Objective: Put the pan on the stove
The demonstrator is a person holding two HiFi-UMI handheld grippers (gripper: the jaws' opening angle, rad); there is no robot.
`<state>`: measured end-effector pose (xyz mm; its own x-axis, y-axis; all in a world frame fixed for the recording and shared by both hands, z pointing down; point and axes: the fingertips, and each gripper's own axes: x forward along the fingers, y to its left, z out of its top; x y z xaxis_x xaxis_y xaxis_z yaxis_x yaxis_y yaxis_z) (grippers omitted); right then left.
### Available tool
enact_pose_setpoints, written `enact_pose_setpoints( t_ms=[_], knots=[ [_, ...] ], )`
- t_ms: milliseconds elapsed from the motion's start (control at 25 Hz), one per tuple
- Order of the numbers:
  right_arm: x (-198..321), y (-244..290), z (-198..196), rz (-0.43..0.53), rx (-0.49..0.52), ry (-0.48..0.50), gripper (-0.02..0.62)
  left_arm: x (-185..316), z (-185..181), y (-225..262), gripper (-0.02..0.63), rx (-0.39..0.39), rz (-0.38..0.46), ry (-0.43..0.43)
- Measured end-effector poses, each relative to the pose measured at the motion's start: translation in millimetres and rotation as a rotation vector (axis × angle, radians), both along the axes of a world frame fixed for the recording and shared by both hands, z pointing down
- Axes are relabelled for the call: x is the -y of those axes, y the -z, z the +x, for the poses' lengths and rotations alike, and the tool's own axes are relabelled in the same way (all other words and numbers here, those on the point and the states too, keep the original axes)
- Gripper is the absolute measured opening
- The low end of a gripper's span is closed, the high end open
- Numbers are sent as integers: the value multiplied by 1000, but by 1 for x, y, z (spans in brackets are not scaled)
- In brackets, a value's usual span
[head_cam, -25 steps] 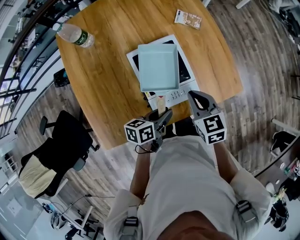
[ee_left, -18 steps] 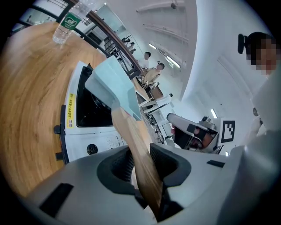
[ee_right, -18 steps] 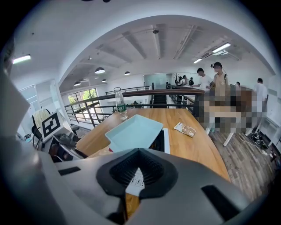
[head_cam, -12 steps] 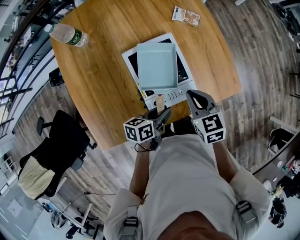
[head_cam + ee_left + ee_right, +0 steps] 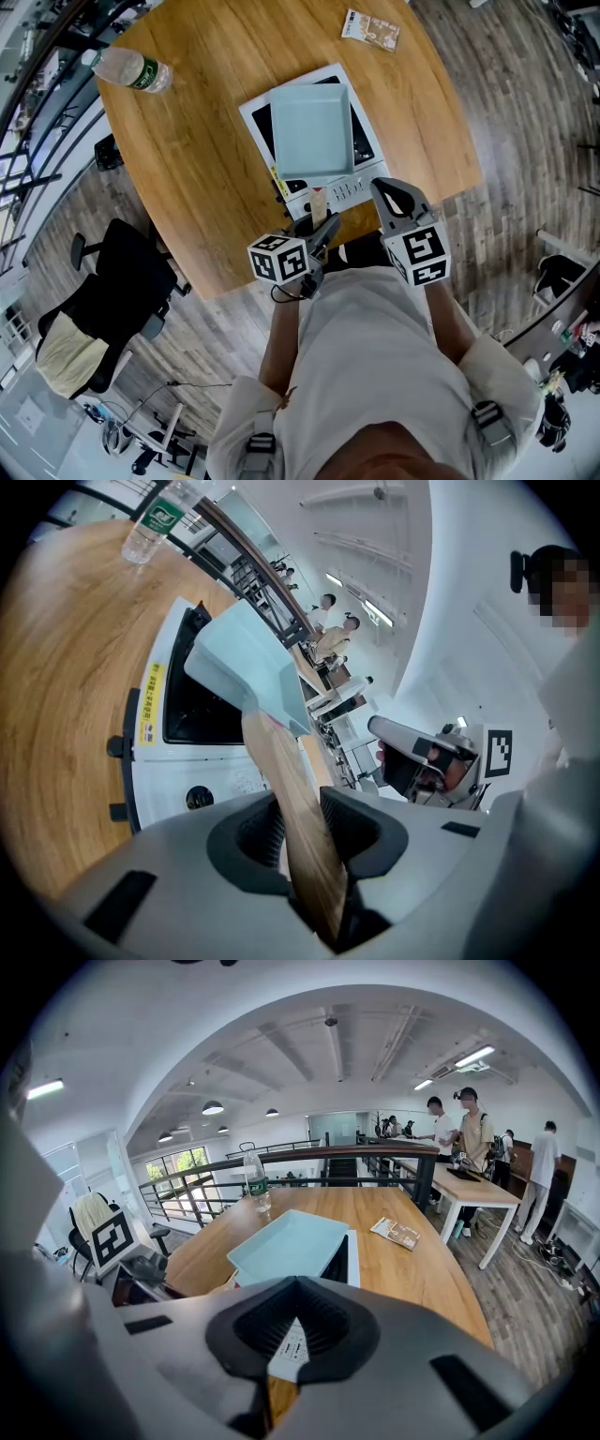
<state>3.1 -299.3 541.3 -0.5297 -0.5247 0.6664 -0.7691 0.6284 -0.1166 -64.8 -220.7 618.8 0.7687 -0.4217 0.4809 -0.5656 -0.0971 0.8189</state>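
**Pan (image 5: 312,131) over stove (image 5: 352,190), barely changed**

Vs a second ago: pan is on the same patch of stove and the left gripper (image 5: 323,228) has kept its clamp. Round wood-grain table (image 5: 187,169). Flat white stove with a black glass top. Square, shallow, pale-blue pan covers most of the glass; can't tell if it's touching. Left jaws pinch its flat wooden handle (image 5: 295,808). Right gripper (image 5: 392,195) is closed and empty, at the stove's front edge.

Steep overhead, two low views, shared stove (image 5: 352,192)

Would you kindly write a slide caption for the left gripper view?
Left gripper clamps the wooden handle of the pale blue pan over the white stove.
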Motion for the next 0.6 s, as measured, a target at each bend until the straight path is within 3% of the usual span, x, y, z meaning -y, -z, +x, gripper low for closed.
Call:
enact_pose_setpoints(
  t_ms=[600],
  knots=[
    [0, -5, 2, -10, -7, 2, 20, 6, 3, -7, 127, 134, 48, -47]
  ],
)
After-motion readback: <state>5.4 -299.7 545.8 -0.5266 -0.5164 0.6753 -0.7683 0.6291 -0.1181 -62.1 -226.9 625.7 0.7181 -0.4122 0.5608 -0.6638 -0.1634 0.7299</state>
